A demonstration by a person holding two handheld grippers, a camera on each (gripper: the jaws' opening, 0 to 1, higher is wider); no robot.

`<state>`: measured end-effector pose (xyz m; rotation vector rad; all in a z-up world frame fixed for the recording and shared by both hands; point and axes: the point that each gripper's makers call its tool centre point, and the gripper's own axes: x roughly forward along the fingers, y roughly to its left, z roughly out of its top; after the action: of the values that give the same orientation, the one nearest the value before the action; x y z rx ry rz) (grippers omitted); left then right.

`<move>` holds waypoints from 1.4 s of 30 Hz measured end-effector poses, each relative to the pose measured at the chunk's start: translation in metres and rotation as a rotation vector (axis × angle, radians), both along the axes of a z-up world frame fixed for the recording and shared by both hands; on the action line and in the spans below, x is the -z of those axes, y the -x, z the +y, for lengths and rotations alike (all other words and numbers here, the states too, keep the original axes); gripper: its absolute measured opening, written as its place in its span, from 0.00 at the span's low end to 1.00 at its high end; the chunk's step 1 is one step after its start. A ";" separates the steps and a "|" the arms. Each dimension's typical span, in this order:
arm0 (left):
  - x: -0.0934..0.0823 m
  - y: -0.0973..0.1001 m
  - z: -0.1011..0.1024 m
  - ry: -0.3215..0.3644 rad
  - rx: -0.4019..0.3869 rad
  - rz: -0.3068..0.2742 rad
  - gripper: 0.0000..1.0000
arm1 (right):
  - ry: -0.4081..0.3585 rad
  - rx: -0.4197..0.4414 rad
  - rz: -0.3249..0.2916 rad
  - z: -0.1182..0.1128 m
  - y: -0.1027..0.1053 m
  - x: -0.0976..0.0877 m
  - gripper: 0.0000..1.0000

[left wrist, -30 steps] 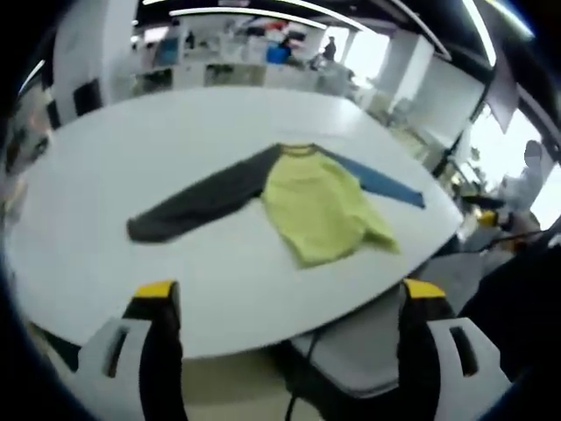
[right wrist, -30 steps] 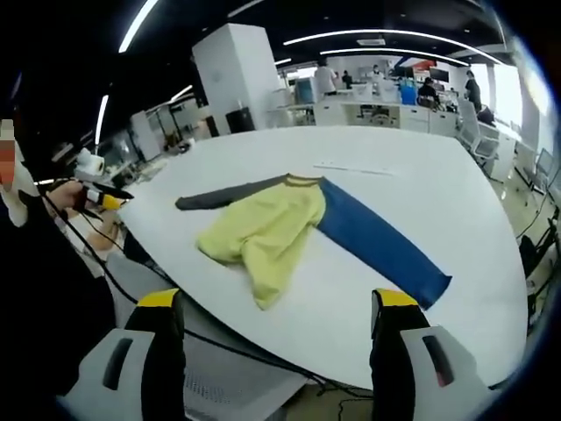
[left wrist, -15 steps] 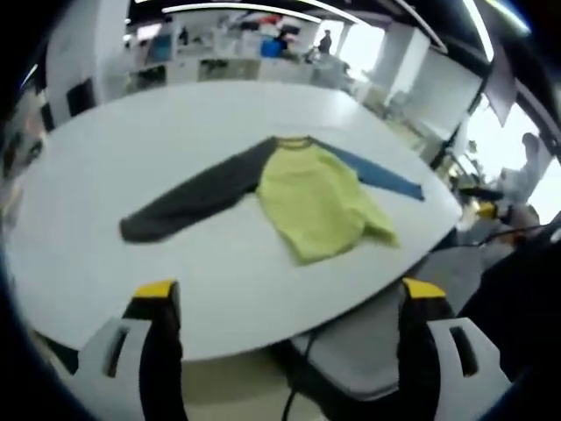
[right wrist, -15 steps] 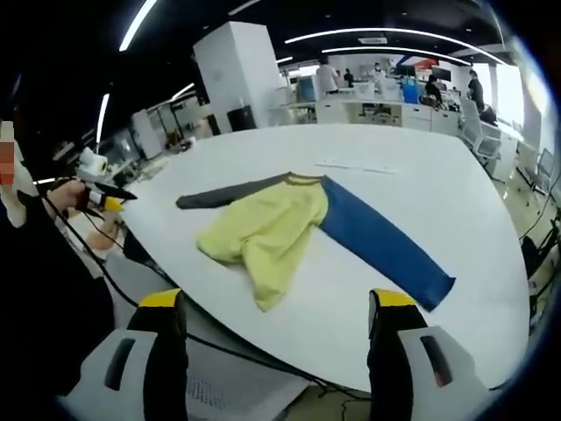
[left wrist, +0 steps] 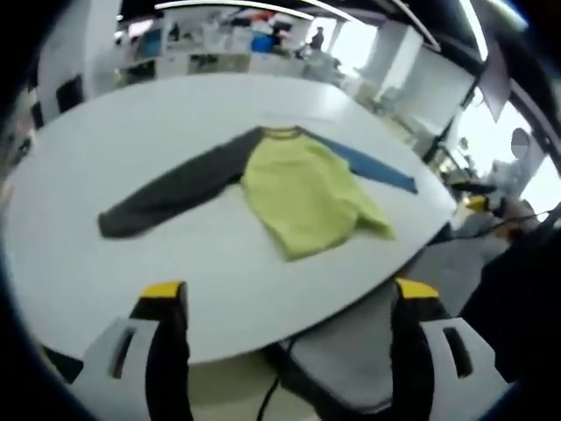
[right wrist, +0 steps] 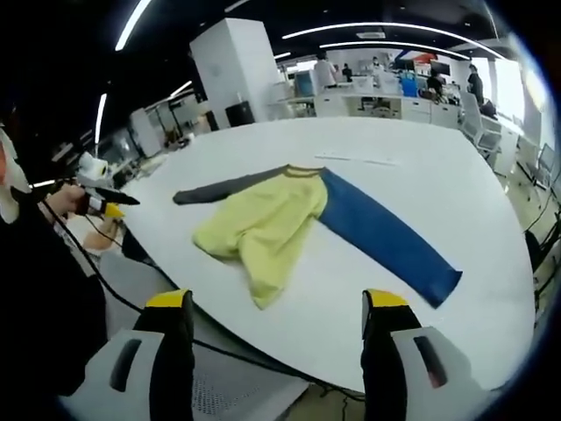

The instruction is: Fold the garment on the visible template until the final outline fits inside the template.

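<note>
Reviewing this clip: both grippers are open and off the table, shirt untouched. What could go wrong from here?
1. The shirt's yellow body is already bunched and its hem lies close to the near edge of the table; a pull there may drag it off.
2. The blue sleeve and grey sleeve are spread far apart, so folding one may shift the other.
3. I cannot make out any template outline, so fit may be hard to judge.

One garment [left wrist: 289,189] lay on one white table [left wrist: 131,263], ahead of the claw: one yellow body, two sleeves, one grey [left wrist: 166,193] and one blue [right wrist: 386,237].
</note>
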<state>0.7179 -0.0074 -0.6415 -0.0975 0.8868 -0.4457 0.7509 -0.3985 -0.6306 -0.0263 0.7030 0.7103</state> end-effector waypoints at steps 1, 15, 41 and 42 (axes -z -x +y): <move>0.005 0.000 -0.004 0.001 0.010 0.002 0.89 | 0.004 -0.013 0.003 0.003 0.000 0.004 0.77; 0.051 -0.015 -0.038 0.054 0.057 0.027 0.72 | 0.013 -0.098 0.059 0.035 -0.011 0.042 0.64; 0.107 -0.044 -0.053 0.053 0.050 0.058 0.56 | 0.027 -0.174 0.154 0.067 -0.021 0.089 0.51; 0.109 -0.047 -0.052 0.054 0.050 0.056 0.56 | 0.028 -0.175 0.155 0.067 -0.022 0.091 0.51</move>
<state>0.7651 -0.0593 -0.7507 -0.1386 0.9343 -0.5159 0.7731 -0.3313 -0.7217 -0.0598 0.8664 0.8764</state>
